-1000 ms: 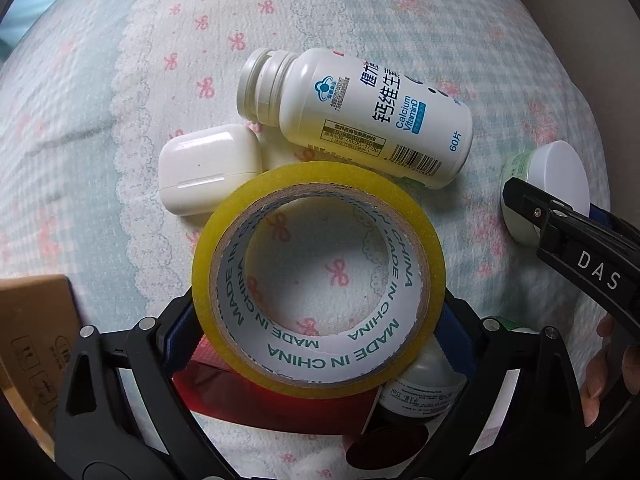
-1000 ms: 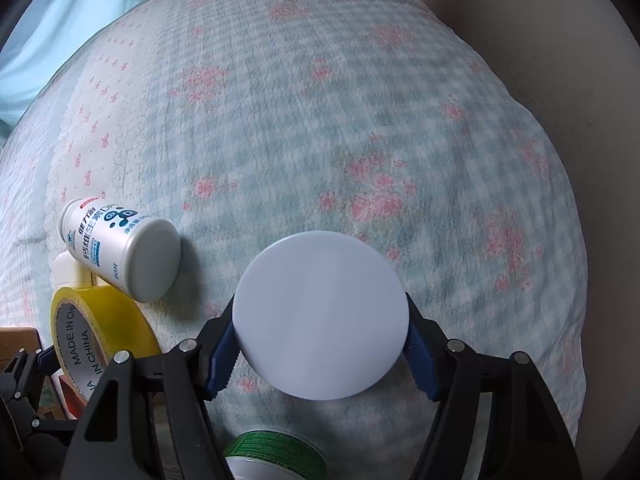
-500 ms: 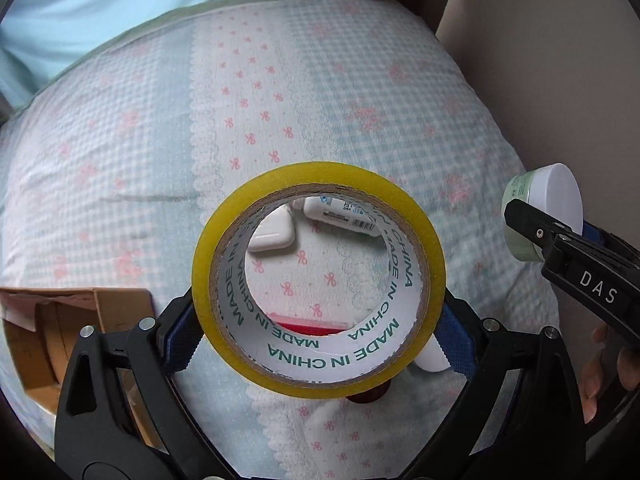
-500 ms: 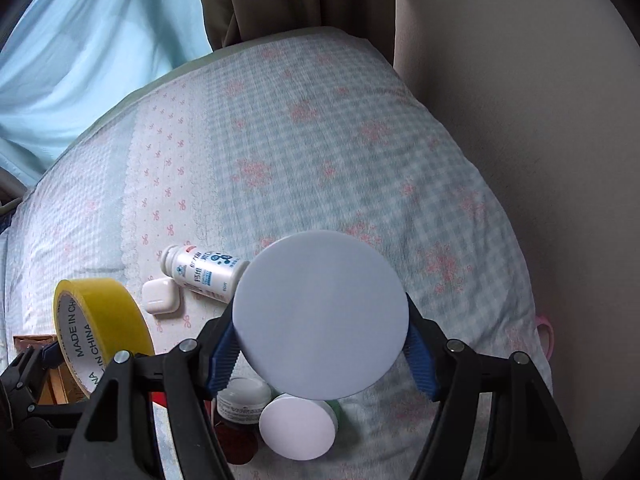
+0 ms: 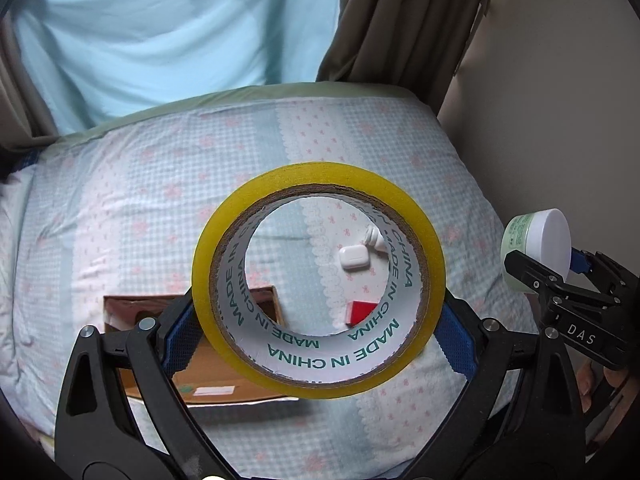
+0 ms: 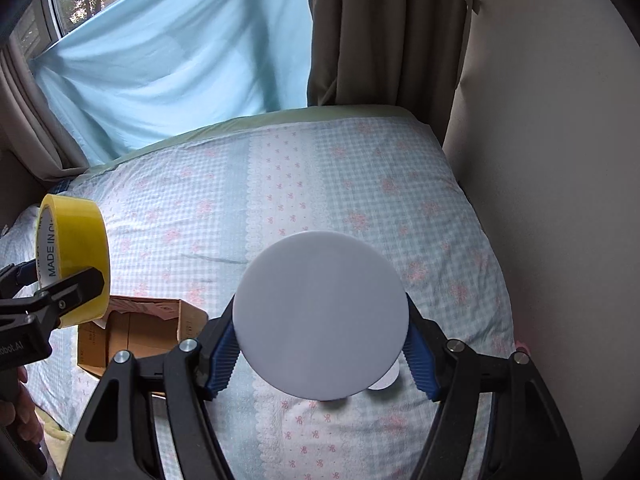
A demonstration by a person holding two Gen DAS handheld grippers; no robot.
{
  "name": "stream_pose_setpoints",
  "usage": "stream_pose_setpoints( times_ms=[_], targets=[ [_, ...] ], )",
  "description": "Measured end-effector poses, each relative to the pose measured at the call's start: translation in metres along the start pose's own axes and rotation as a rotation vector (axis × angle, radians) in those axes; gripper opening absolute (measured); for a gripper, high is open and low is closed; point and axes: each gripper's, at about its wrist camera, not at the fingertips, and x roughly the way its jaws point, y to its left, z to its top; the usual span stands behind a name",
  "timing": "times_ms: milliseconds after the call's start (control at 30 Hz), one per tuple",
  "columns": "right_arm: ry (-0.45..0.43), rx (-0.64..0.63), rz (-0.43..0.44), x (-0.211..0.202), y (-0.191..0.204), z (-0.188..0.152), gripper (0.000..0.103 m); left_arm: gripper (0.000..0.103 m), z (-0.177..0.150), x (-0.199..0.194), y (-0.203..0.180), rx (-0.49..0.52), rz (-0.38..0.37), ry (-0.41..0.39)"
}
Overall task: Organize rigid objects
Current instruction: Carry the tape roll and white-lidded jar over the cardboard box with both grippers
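Two items carried at once, one per claw. Yellow roll of packing tape [image 5: 318, 276] clamped edge-on in left claw [image 5: 318, 320], high above bed [image 5: 160, 200], hole facing forward. Round white-lidded green-labelled jar [image 6: 320, 316] clamped across its lid in right claw [image 6: 320, 356], to the right. Probably lifted for open brown cardboard box [image 6: 136, 332], near left on bed. Left lying: one white earbud case [image 5: 353, 257], one white bottle [image 5: 374, 238], one red object [image 5: 362, 312].
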Motion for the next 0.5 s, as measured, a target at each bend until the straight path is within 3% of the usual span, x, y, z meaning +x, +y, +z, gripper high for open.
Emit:
stream_pose_setpoints(
  times_ms=[233, 500],
  targets=[
    [-0.002, -0.001, 0.097, -0.02, 0.106, -0.013, 0.067, 0.096, -0.027, -0.04, 0.1, 0.03, 0.015, 0.015],
    [0.046, -0.073, 0.102, 0.001, 0.218, -0.037, 0.067, 0.096, -0.053, -0.009, 0.207, 0.02, -0.005, 0.13]
  ],
)
